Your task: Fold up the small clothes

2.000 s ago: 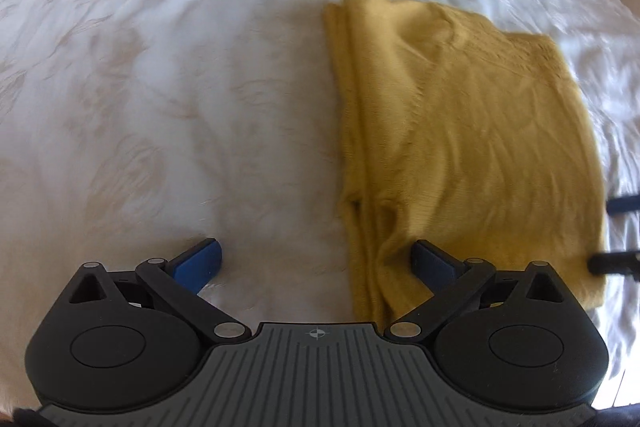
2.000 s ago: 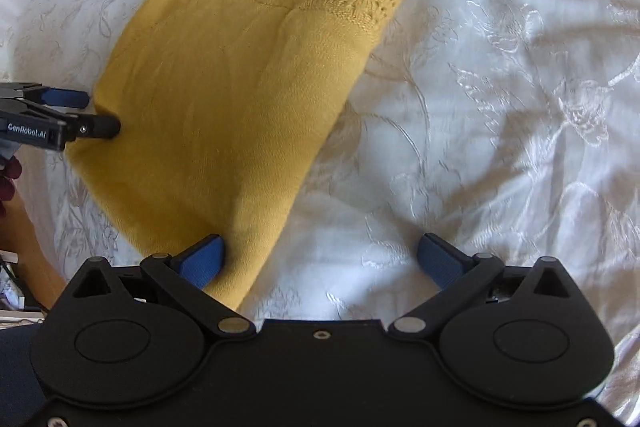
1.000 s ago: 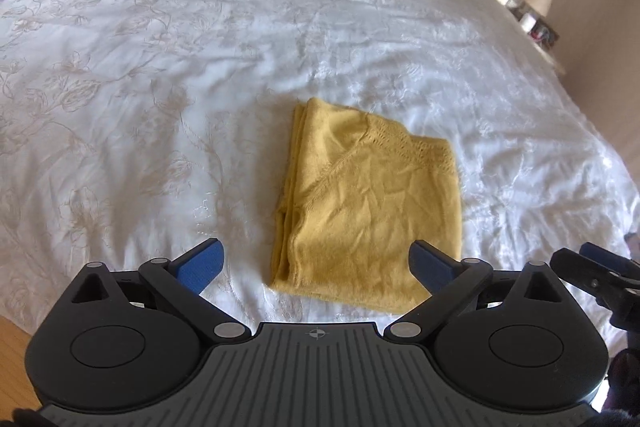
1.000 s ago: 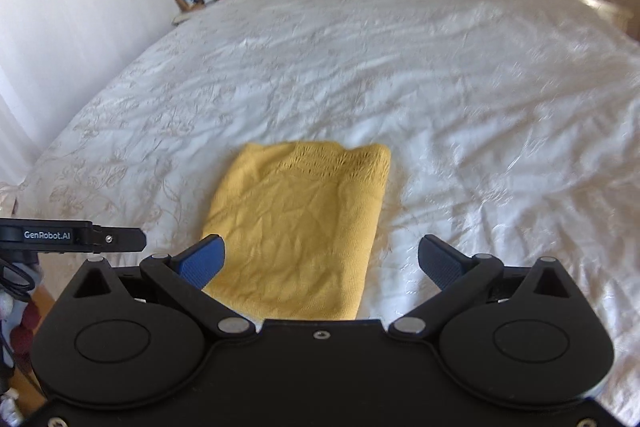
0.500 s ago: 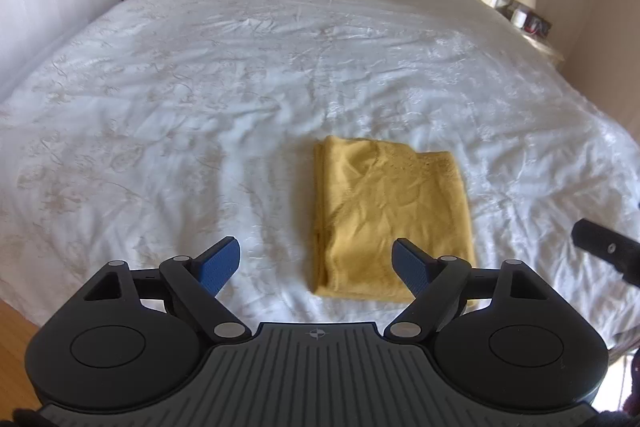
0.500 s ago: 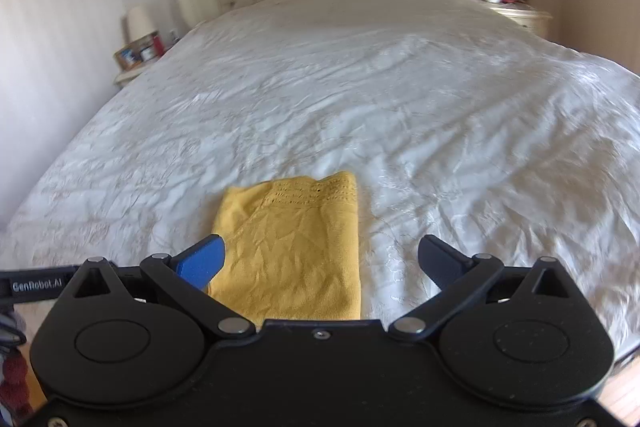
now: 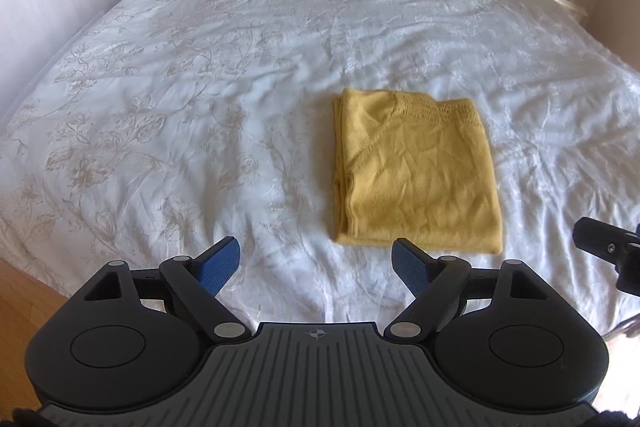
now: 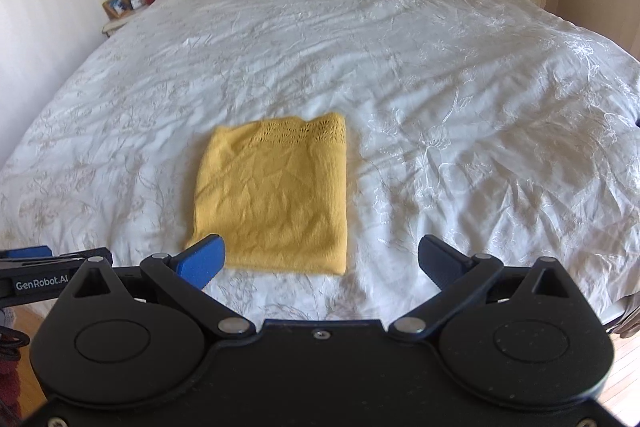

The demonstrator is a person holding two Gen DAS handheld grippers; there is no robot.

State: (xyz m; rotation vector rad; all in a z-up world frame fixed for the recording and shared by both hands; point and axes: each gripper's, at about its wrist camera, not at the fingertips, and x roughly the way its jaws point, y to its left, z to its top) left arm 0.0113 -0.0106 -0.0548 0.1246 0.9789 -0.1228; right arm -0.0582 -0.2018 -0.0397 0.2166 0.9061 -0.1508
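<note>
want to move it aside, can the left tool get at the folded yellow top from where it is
Probably yes: the folded yellow top lies alone on the bed, just ahead of the open left tool, with nothing between them.

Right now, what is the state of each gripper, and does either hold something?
Left gripper: open, holding nothing.
Right gripper: open, holding nothing; the folded yellow garment lies free on the bed.

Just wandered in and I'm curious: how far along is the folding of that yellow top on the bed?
Done: the yellow top lies as a neat folded rectangle on the white bedspread. In hand: nothing; the left gripper and right gripper are open and clear of it. Left: apparently nothing; no other clothes show.
</note>
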